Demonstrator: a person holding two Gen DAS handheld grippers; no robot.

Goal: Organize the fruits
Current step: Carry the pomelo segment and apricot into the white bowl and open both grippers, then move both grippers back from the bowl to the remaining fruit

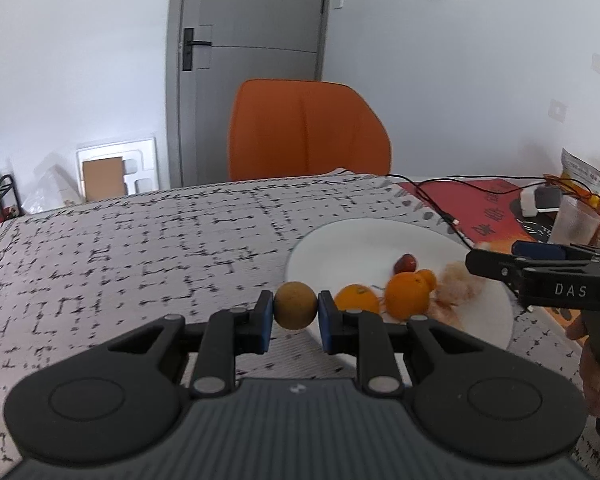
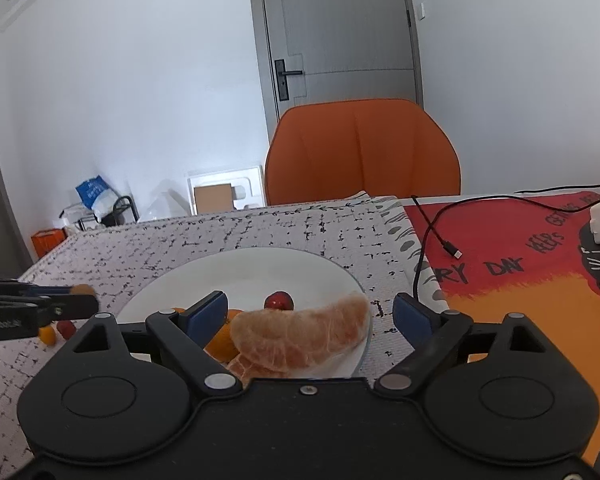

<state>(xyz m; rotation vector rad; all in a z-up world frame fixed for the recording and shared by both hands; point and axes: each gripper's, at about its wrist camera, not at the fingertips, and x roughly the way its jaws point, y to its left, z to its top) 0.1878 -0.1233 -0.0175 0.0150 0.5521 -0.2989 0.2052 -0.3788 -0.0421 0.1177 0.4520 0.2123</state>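
White plate [image 2: 180,280] holds oranges [image 1: 404,298], red fruit [image 2: 278,301], peeled segments [image 2: 300,336]

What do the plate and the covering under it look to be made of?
Plate: probably glazed ceramic, smooth white with a soft sheen; it could be melamine. Table covering: seemingly woven fabric, matte, with a printed black broken grid and a nubby texture.

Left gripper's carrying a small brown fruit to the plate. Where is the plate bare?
The plate's far half, beyond the red fruit, is bare. The near side is crowded: oranges and peeled segment.
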